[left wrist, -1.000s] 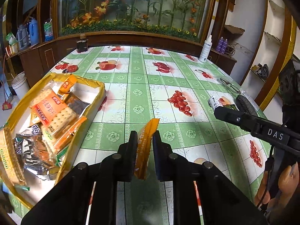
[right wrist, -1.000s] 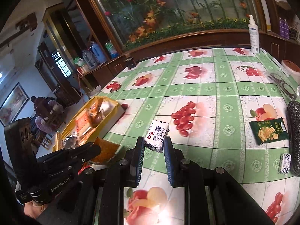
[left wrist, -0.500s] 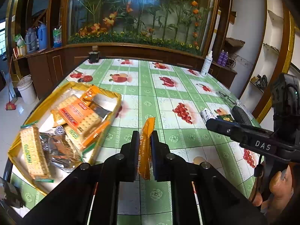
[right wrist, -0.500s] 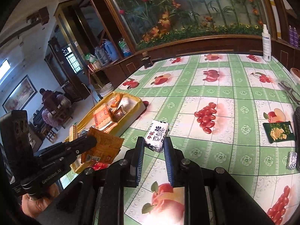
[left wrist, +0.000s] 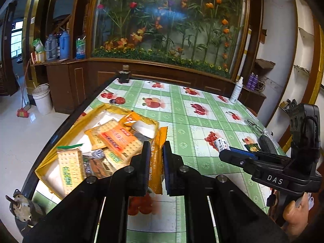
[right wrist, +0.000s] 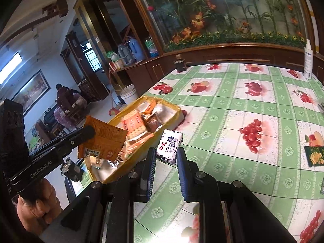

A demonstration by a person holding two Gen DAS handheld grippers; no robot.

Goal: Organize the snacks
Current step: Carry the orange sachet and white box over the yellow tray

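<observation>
My left gripper (left wrist: 156, 156) is shut on a flat orange snack packet (left wrist: 157, 162), held on edge just right of the yellow box (left wrist: 45, 162). Several cracker and biscuit packs (left wrist: 119, 139) fill that box. In the right wrist view the same orange packet (right wrist: 103, 139) hangs above the near end of the yellow box (right wrist: 139, 151), clamped by the left gripper (right wrist: 91, 130). My right gripper (right wrist: 165, 158) is shut on a small white candy pack (right wrist: 170, 146) with red and blue print, raised above the tablecloth beside the box. That white pack (left wrist: 221, 144) also shows in the left wrist view.
A green snack packet (right wrist: 314, 155) lies on the fruit-print tablecloth (right wrist: 232, 121) at the right. A dark jar (left wrist: 124, 74) and a white spray bottle (left wrist: 236, 90) stand at the far edge. The table's left edge drops to the floor, where a white bucket (left wrist: 42, 99) stands.
Both grippers have risen and swung left toward the yellow box, each keeping its packet. The orange packet now hangs over the box's near end.
</observation>
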